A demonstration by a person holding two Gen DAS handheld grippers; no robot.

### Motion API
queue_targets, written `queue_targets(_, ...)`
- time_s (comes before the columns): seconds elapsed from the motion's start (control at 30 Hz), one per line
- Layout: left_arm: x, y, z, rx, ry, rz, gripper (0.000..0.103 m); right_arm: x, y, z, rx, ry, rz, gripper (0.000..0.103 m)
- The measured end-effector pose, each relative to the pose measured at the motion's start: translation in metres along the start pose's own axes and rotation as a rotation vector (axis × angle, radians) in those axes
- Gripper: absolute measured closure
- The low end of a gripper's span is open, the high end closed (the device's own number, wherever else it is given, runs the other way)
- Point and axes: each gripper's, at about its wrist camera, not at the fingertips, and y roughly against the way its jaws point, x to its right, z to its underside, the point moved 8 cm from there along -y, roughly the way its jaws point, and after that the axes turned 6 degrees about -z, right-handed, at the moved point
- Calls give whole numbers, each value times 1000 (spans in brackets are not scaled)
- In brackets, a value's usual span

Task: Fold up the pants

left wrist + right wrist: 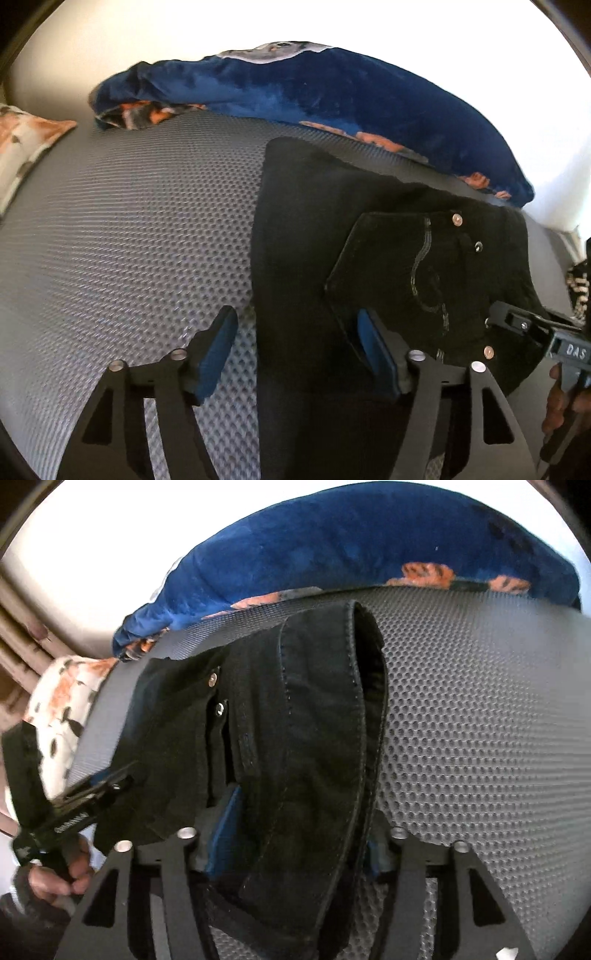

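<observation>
A: While the left gripper stands wide, is anything clamped?
B: No. The pants edge lies between its 2 pads, untouched by the left one.
A: And the right gripper?
B: Wide too; the waistband runs between its pads, grip not evident.
A: Surroundings?
B: Pants lie on a grey mat; a blue blanket sits behind, a floral pillow at the side.
</observation>
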Motion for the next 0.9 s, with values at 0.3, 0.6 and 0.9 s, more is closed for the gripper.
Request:
queue_targets(0.3,12,71,23,94,-57,-111,25,-7,41,20,68,51,113,23)
queue_targets(0.6,13,138,66,171,-59,-189,16,-76,105,59,182,199,193,8)
queue_targets(0.9,2,186,106,254,1,-281,16,-109,130,100,251,230,210,3)
